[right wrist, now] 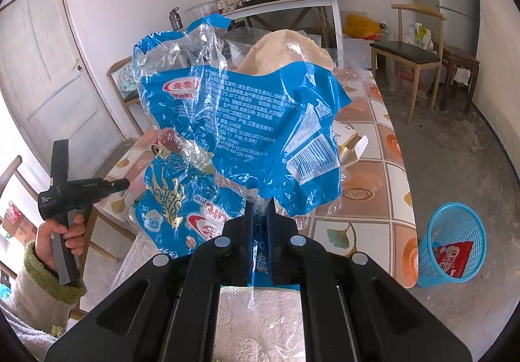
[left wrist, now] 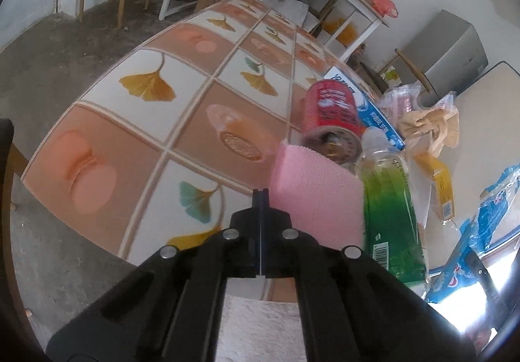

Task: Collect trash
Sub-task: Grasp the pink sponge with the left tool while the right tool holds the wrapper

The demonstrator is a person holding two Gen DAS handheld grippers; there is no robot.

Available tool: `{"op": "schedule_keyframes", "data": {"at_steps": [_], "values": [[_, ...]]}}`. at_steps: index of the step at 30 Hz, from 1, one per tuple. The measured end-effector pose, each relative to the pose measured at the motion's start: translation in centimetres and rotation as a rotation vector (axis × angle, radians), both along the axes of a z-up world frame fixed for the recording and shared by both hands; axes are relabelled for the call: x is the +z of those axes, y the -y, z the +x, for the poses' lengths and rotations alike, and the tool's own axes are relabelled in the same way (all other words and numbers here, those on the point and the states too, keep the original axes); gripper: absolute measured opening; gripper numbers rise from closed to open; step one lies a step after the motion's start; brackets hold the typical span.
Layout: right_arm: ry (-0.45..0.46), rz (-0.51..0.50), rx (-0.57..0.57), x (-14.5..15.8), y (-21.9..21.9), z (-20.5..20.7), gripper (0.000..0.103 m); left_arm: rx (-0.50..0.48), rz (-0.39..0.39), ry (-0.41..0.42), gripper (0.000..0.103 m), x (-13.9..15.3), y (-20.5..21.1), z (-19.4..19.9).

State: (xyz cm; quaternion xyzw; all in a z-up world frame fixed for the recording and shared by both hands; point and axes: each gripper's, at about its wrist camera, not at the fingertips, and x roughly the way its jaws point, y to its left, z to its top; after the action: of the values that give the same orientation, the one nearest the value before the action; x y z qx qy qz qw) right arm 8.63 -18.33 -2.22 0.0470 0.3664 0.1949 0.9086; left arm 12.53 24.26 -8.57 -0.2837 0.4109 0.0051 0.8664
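A: Start with the big thing. What carries it all?

B: A long tabletop [left wrist: 152, 121] covered in a tiled cloth of peach squares and ginkgo leaves. The litter is bunched at one side of it: a fallen red drink can [left wrist: 331, 114], a clear plastic bottle with a green label [left wrist: 390, 199], a blue toothpaste box [left wrist: 377, 114], crumpled tan paper [left wrist: 432, 124].

A: And the step in hand?

B: I judge it a carry. The right gripper [right wrist: 260, 212] is clenched on a crinkled blue-and-clear plastic wrapper [right wrist: 247, 108], which hangs lifted above the tabletop, limp and creased, barcode showing.

A: Where does it go?

B: Most likely the blue mesh waste basket [right wrist: 451, 241] on the floor beside the tabletop, with a red packet already inside. The next move calls for swinging the wrapper out over the basket's mouth before letting go; light film could drift or cling.

A: The other one?

B: The left gripper [left wrist: 261, 196] is fully closed with nothing visibly between its fingers, just beside a pink textured sponge-like block [left wrist: 318, 196]. Whether it touches that, I cannot tell.
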Motion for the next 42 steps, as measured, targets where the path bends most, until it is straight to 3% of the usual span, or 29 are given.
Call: {"op": "schedule_keyframes", "data": {"at_steps": [9,12,13,15,18,20,25,29,34,42], "values": [[-0.002,-0.009,0.000,0.0,-0.1,0.1,0.007,0.117,-0.027,0.013,0.000,-0.7,-3.5,-2.3],[-0.006,-0.007,0.002,-0.1,-0.2,0.2,0.007,0.115,-0.086,0.057,0.000,-0.2,-4.0,-2.9],[-0.007,-0.007,0.003,-0.1,-0.3,0.2,0.007,0.104,-0.107,0.060,0.004,-0.1,-3.9,-2.9],[-0.007,-0.006,0.006,-0.1,-0.3,0.2,0.007,0.066,-0.109,0.084,0.031,0.5,-3.2,-2.9],[-0.007,-0.004,0.006,0.0,-0.3,0.2,0.007,-0.006,-0.003,0.116,0.047,1.7,-1.1,-2.6],[-0.010,-0.001,0.005,0.0,-0.1,0.3,0.007,-0.081,0.046,0.088,0.050,1.7,0.6,-1.9],[-0.014,0.002,-0.002,-0.2,0.1,0.4,0.007,-0.100,-0.031,0.027,0.046,0.3,0.6,-0.3],[-0.015,0.006,-0.014,-0.2,0.5,0.4,0.007,-0.076,-0.168,0.002,0.028,-0.8,-1.1,0.6],[-0.023,0.009,-0.016,-0.6,0.5,0.5,0.007,-0.073,-0.235,-0.025,0.017,-1.5,-1.8,1.7],[-0.021,0.011,-0.020,-0.7,0.4,0.5,0.007,-0.061,-0.255,-0.056,0.001,-1.8,-2.0,2.3]]}}
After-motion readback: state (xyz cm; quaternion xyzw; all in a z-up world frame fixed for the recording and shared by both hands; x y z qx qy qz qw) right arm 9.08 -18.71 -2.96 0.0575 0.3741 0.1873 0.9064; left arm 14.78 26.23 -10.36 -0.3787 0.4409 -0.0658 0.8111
